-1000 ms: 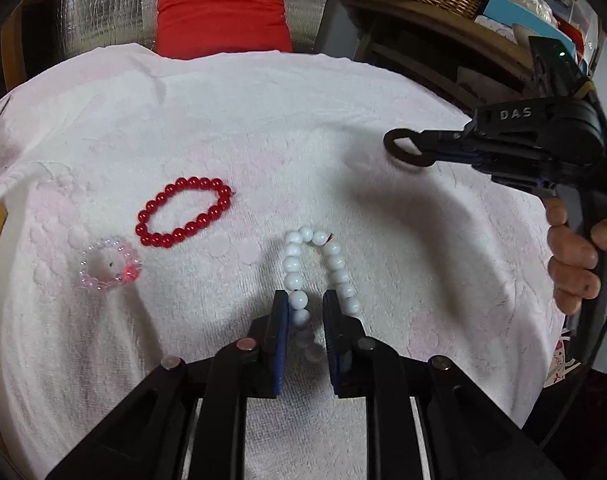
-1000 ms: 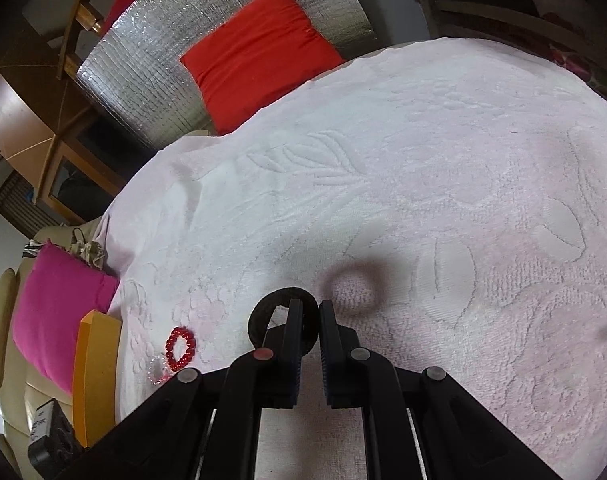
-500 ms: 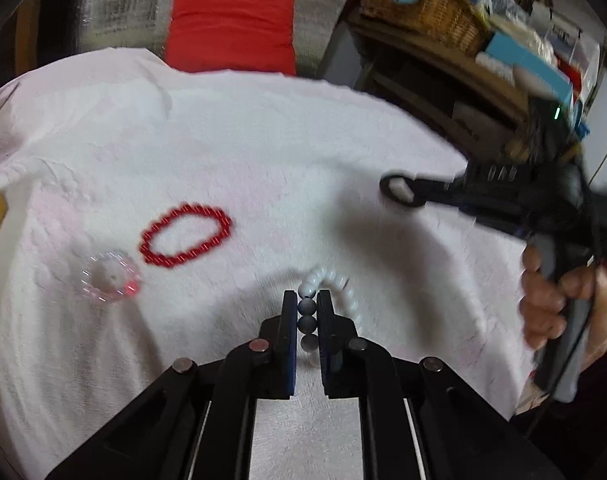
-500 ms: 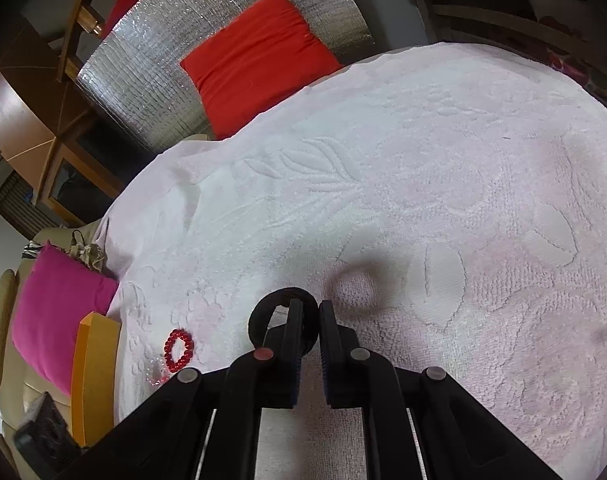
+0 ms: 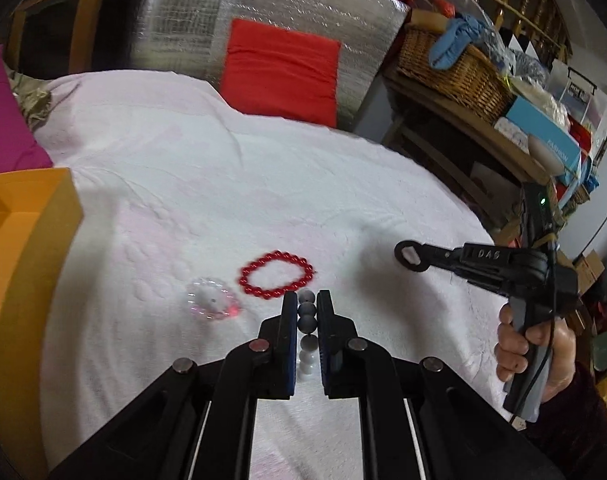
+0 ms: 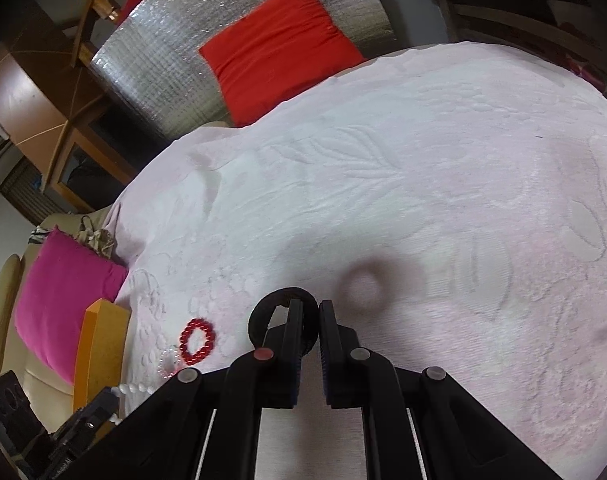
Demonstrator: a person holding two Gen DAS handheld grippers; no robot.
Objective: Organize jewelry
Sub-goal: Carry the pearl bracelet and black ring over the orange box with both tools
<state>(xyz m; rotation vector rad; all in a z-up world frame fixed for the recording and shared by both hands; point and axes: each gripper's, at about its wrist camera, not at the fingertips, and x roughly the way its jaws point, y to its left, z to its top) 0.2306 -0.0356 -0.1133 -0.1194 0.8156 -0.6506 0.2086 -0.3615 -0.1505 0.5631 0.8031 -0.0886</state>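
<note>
My left gripper (image 5: 306, 312) is shut on a white bead bracelet (image 5: 307, 320) and holds it above the white cloth (image 5: 183, 184); the beads also show in the right wrist view (image 6: 137, 389). A red bead bracelet (image 5: 277, 274) and a clear pink bead bracelet (image 5: 211, 304) lie on the cloth just ahead of it. My right gripper (image 6: 310, 320) is shut on a black ring-shaped band (image 6: 263, 312), held above the cloth; it shows at the right of the left wrist view (image 5: 413, 256). The red bracelet (image 6: 197, 340) lies to its left.
An orange box (image 5: 31, 240) stands at the cloth's left edge, also seen in the right wrist view (image 6: 97, 344). A red cushion (image 5: 281, 70) leans on silver foil behind. A pink cushion (image 6: 59, 300) lies left. A wicker basket (image 5: 455, 72) and shelves stand right.
My left gripper closed on the white bead bracelet and lifted it off the cloth, moving back and up. The right gripper keeps hold of the black band, nearly still.
</note>
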